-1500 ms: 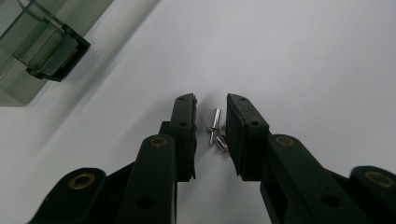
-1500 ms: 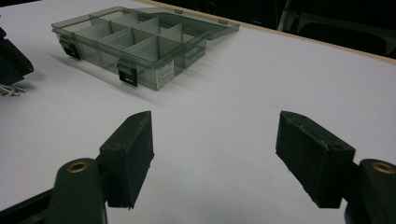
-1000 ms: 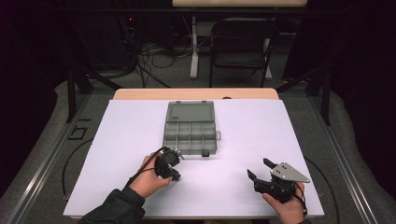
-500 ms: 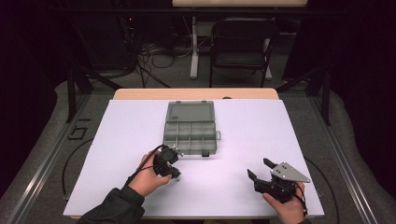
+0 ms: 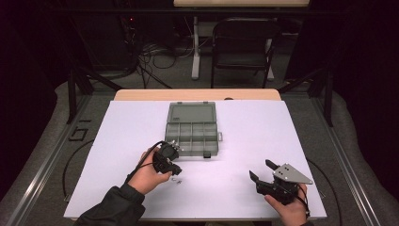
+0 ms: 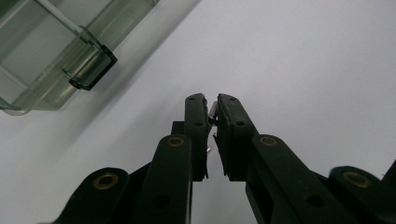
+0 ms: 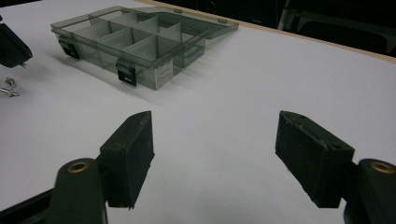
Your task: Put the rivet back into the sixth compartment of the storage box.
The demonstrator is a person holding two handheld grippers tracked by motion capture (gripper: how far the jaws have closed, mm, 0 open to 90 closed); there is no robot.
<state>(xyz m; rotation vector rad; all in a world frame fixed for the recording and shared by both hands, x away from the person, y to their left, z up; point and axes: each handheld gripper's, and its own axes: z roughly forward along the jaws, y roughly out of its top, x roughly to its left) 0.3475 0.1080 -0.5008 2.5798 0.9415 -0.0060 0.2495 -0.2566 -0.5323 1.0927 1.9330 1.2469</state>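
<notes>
From the high view, the left gripper [image 5: 175,165] hovers just in front of the open compartment box [image 5: 192,129] on the white table [image 5: 235,141], with 1 or 2 small metal pieces [image 5: 177,181] lying on the sheet just beside it; the right gripper [image 5: 261,170] rests well apart near the front edge, jaws spread and empty. In the left gripper view, the left gripper [image 6: 211,103] has its jaws pressed almost together, pinching a tiny pale screw-like part [image 6: 211,110] between the pads, with the box latch [image 6: 91,70] up to the left. In the right gripper view, the right gripper [image 7: 212,140] stands wide open over bare table, the box [image 7: 135,42] ahead and the loose pieces [image 7: 8,87] at far left. The pinched part looks light, hard and slippery, so it is likely to twist or pop out; I would grip it across its shank with steady pressure. Against the earlier frames, the left hand has barely shifted, the right has stayed put, and the box has not moved.
</notes>
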